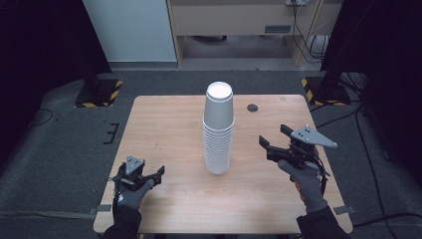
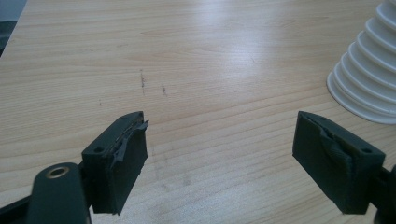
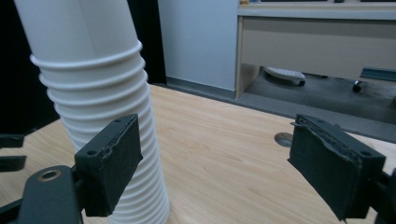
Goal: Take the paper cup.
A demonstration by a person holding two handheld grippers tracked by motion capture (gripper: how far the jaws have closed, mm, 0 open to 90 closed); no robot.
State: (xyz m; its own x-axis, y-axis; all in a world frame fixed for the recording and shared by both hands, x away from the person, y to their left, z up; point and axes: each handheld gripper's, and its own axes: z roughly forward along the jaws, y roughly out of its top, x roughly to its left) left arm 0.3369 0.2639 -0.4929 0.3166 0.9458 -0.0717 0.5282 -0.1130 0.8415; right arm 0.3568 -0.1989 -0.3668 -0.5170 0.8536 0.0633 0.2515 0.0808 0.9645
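**Near the table's front edge, two open grippers flank a stack of cups**

Nearest the person, at the front left corner of the table (image 1: 169,114), the left gripper (image 1: 158,175) sits low over the wood in a gloved hand (image 1: 133,195). Its fingers (image 2: 122,154) stand wide apart with nothing between them; the left gripper view shows bare wood grain and a few faint dark scuff marks in the gap. The bottom rims of the stack of white paper cups (image 2: 369,79) show at that view's right edge, apart from the fingers.

Slightly farther in, on the right side, the right gripper (image 1: 271,139) is held above the table in the other gloved hand (image 1: 304,180), a grey three-cornered plate (image 1: 312,135) on top. Its fingers (image 3: 112,161) are likewise spread wide and hold nothing. They point toward the stack, which in the right gripper view rises just behind the left finger; whether that finger touches it I cannot tell.

Between the two grippers, near the middle of the table, the stack of cups (image 1: 218,129) stands upside down, its widest rims on the wood and many nested rims ringing its lower half.

Farther back, a small round dark hole (image 1: 253,107) sits in the table behind the stack and to its right. Beyond the table lie grey floor, yellow-and-black striped stand bases (image 1: 99,93) and a pale desk (image 1: 239,20).
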